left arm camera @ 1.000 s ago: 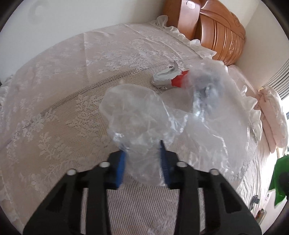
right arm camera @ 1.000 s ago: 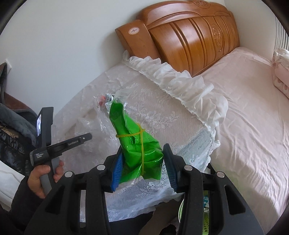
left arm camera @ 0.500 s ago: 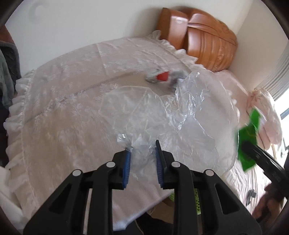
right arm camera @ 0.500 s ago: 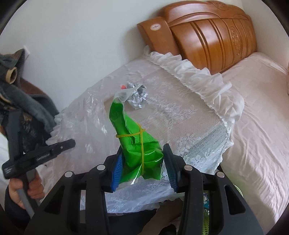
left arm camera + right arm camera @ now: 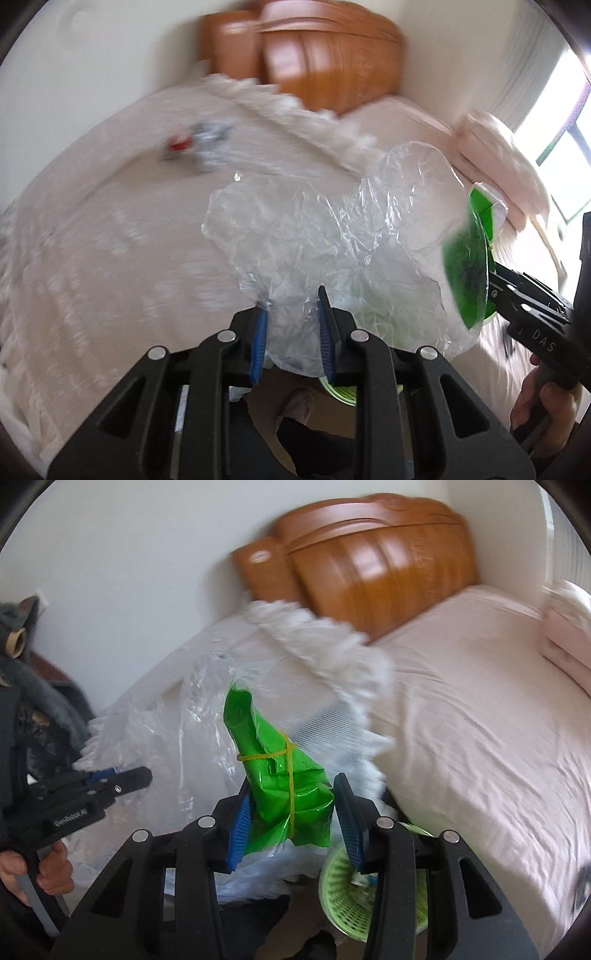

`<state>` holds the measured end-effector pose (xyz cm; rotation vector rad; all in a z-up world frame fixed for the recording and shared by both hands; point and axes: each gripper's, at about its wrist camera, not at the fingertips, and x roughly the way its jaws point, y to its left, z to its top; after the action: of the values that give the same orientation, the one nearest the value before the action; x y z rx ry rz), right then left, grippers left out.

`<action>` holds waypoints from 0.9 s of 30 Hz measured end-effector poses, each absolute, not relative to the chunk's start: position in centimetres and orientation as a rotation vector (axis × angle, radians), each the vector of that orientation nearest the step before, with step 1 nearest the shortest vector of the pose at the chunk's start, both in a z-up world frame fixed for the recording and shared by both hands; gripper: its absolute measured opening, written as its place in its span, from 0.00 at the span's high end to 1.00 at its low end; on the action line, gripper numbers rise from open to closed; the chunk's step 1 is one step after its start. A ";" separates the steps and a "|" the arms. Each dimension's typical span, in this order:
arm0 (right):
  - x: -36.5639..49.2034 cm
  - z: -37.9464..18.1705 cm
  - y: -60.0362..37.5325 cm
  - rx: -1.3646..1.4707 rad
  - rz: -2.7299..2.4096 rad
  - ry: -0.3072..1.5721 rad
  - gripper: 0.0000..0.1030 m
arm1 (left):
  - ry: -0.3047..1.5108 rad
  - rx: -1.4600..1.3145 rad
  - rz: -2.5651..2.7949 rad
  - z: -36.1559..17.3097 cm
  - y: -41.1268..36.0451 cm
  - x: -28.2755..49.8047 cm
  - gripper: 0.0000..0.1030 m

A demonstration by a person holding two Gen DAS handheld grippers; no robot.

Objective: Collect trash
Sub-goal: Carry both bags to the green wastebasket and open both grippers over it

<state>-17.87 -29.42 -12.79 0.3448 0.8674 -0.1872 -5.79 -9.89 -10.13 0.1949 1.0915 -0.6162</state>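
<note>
The left gripper (image 5: pixel 291 332) was squeezed onto a clear plastic bag (image 5: pixel 332 243). Its two blue pads pinched the crumpled bottom of the bag, and the rest puffed up in the air above the fingers. The bag was off the lace cloth (image 5: pixel 110 236) and hung out past the cloth's edge.

The right gripper (image 5: pixel 291 823) held a green packet (image 5: pixel 284 782). A yellow rubber band (image 5: pixel 290 775) was wrapped around the packet. The left pad pressed on the packet, and the right pad sat just beside it, so the fingers were partly closed around it. The packet stuck up between them, tilted to the left. In the left camera the green packet (image 5: pixel 467 266) showed just to the right of the clear bag.

A green basket (image 5: pixel 354 897) stood on the floor below the right gripper, beside the bed (image 5: pixel 480 738).

Back on the lace cloth lay a crumpled silver wrapper (image 5: pixel 210 147) with a bit of red (image 5: pixel 179 142) next to it. That part was blurry. The wooden headboard (image 5: pixel 369 572) stood against the wall behind.
</note>
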 end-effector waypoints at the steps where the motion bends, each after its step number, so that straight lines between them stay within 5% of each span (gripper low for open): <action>1: -18.7 -12.9 -30.0 0.355 -0.208 0.867 0.58 | 1.088 0.217 -0.648 -10.1 -11.2 -6.5 0.77; 23: -31.7 -15.3 -37.5 0.532 -0.538 0.850 0.58 | 1.097 0.506 -0.954 -13.8 -24.9 -14.8 0.77; 27: -32.0 -16.1 -37.8 0.545 -0.544 0.864 0.58 | 1.170 0.545 -0.954 -16.9 -26.3 -14.6 0.69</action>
<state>-31.98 -37.76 -16.10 0.5447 0.8640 -0.5436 -14.59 -26.32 -16.90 0.5446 1.1698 -0.9540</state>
